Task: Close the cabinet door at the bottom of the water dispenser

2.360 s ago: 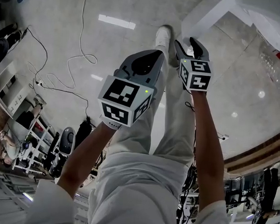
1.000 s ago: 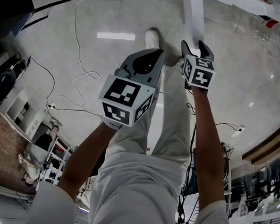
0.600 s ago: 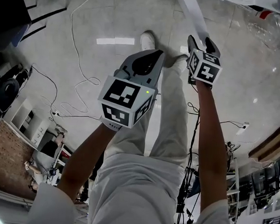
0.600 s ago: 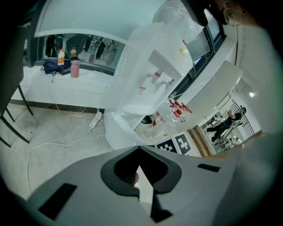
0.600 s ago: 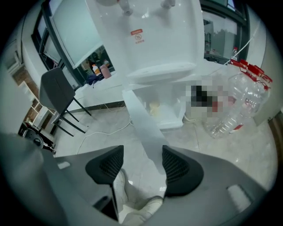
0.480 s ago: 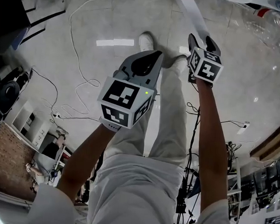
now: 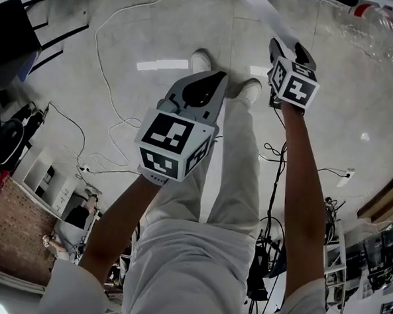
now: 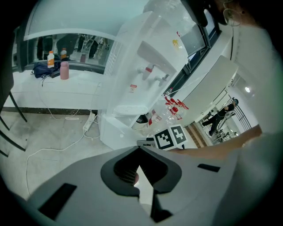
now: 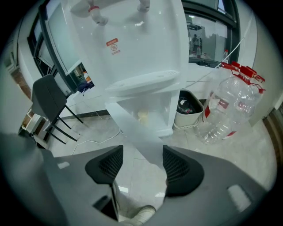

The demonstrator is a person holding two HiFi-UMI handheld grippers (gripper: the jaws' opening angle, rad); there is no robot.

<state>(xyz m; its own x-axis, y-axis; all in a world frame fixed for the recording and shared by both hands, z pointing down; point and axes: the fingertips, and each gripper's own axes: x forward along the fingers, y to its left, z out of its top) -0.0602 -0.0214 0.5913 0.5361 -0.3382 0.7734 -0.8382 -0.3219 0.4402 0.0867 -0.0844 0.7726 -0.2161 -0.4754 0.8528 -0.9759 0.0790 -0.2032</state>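
White plastic cabinet door (image 9: 132, 128) looks light, thin, flexy; best pushed at its free edge, away from water dispenser (image 9: 132, 53). Right gripper (image 9: 142, 155) spread around that edge; left gripper (image 8: 140, 152) pressed together, empty.

My head camera looks steeply down over my legs (image 7: 210, 207) to the floor (image 7: 124, 42); my left gripper (image 7: 214, 81) is near it, my right gripper (image 7: 291, 49) farther. Each gripper camera sits just behind its own jaws, facing the water dispenser (image 8: 141, 75). Head view and right gripper view share the cabinet door (image 7: 263, 8).
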